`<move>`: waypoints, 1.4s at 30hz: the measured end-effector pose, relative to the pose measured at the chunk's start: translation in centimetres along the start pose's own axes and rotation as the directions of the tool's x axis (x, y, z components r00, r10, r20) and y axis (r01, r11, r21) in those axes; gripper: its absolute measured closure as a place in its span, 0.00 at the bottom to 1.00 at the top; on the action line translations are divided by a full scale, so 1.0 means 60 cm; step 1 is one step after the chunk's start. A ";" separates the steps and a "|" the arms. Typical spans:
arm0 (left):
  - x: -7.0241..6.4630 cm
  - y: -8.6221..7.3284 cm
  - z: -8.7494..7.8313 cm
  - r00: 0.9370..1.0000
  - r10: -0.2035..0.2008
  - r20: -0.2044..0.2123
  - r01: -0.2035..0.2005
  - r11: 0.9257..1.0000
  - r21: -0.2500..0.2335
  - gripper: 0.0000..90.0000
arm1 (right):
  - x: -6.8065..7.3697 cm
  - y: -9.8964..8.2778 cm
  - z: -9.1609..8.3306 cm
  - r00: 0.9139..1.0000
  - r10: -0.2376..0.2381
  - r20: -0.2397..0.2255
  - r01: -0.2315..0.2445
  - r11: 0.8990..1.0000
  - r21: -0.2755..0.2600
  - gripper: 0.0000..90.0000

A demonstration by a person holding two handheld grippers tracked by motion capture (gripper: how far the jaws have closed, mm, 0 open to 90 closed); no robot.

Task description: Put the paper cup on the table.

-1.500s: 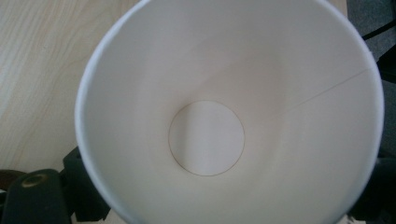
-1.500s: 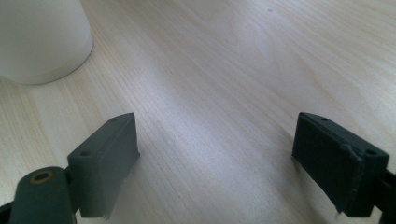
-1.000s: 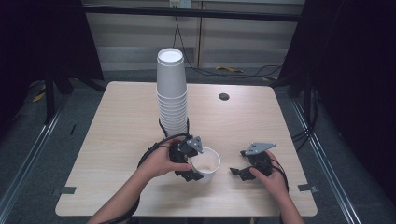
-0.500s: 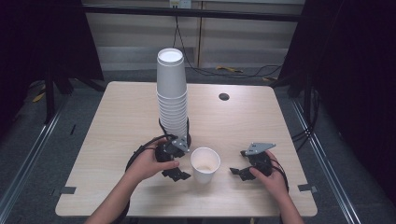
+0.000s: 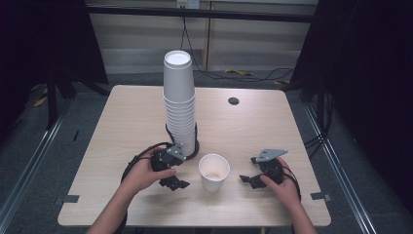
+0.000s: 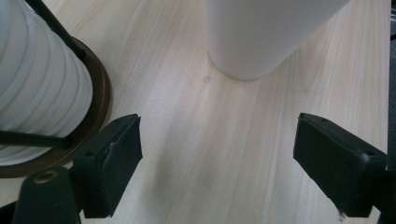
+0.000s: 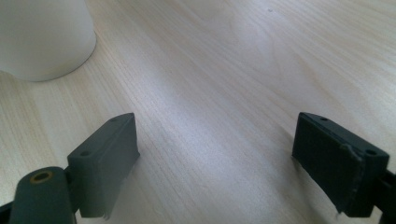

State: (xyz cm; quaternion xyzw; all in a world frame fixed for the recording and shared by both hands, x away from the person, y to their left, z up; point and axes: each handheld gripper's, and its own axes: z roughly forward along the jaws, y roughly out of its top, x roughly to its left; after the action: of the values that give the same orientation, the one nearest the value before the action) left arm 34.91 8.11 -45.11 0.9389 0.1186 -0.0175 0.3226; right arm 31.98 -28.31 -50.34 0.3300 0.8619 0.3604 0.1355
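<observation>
One single white paper cup [image 5: 214,171] stands upright and open-mouthed on the pale wooden table [image 5: 126,126], near the front edge, between the two hand-held grippers and touched by neither. Behind it and a little to the left rises a tall stack of white paper cups [image 5: 179,105], seated in a dark round holder [image 6: 95,100] with thin black upright rods. The left gripper [image 5: 171,171] sits low on the table just left of the single cup, held in the person's left hand [image 5: 143,173]; in the left gripper view its black jaws are spread wide with bare wood between them — the cup's base ahead, the stack's holder off to one side. The right gripper [image 5: 257,176], held in the right hand [image 5: 285,187], rests to the cup's right, apart from it — its jaws likewise stand wide apart over empty tabletop. A small dark round hole [image 5: 233,101] marks the table's far side.
</observation>
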 end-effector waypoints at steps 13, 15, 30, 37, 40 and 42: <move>0.006 -0.039 0.002 0.999 -0.034 -0.001 0.034 0.999 -0.036 0.17 | 0.000 0.000 0.000 1.000 0.001 0.000 -0.001 1.000 0.000 0.15; 0.008 -0.046 0.000 1.000 -0.028 0.001 0.028 0.999 -0.033 0.17 | 0.000 0.000 0.000 1.000 0.001 0.000 -0.001 1.000 0.000 0.15; 0.023 -0.093 -0.016 0.997 -0.079 -0.025 0.077 0.994 -0.080 0.17 | 0.000 0.000 0.000 1.000 0.000 0.000 0.000 1.000 0.000 0.15; 0.029 -0.113 -0.018 0.996 -0.073 -0.058 0.071 0.996 -0.048 0.17 | 0.000 0.000 0.000 1.000 0.001 0.000 -0.001 1.000 0.000 0.15; 0.035 -0.126 -0.022 0.995 -0.088 -0.048 0.084 0.993 -0.081 0.17 | 0.000 0.000 0.000 1.000 0.002 0.000 -0.002 1.000 0.000 0.15; 0.038 -0.134 -0.023 0.994 -0.093 -0.061 0.089 0.994 -0.069 0.17 | 0.000 0.000 0.000 1.000 0.001 0.000 -0.001 1.000 0.000 0.15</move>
State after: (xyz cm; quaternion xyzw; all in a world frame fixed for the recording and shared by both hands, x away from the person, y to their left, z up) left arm 35.20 15.56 -49.08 0.9213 0.1719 0.0018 0.3487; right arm 31.99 -28.31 -50.34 0.3302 0.8618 0.3605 0.1354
